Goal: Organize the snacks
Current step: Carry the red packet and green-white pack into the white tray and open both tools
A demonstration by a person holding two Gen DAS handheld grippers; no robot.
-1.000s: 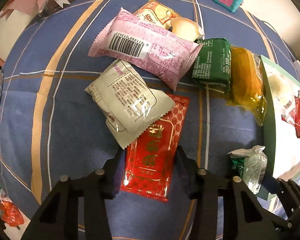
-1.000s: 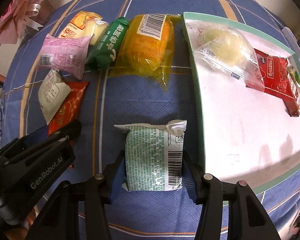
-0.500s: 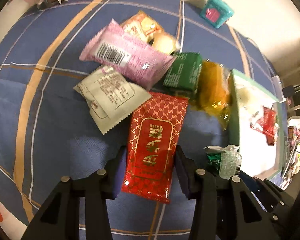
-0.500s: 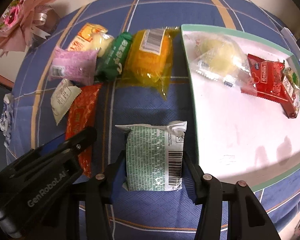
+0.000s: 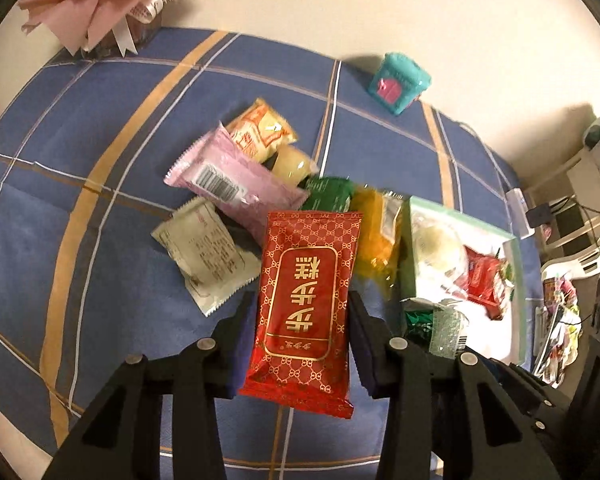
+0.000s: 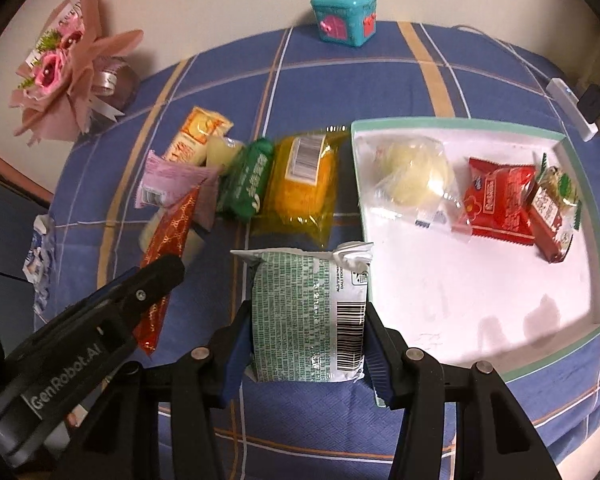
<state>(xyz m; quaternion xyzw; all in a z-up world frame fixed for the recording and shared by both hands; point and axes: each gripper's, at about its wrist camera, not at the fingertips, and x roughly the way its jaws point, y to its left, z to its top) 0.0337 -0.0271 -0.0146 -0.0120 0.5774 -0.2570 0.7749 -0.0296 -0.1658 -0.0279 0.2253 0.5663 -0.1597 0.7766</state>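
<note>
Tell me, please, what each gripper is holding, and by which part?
The left gripper, jaws closing, grips the red packet across its lower half, by its long edges. The right gripper clamps the green-printed packet by its sides.

Nine snack packets in all: six outside the tray and three inside the one green-rimmed tray [image 6: 585, 184] at three o'clock. One teal box [image 6: 343, 16] at twelve o'clock, one pink bouquet [image 6: 66, 76] at ten o'clock, two black grippers, each holding one more packet
</note>
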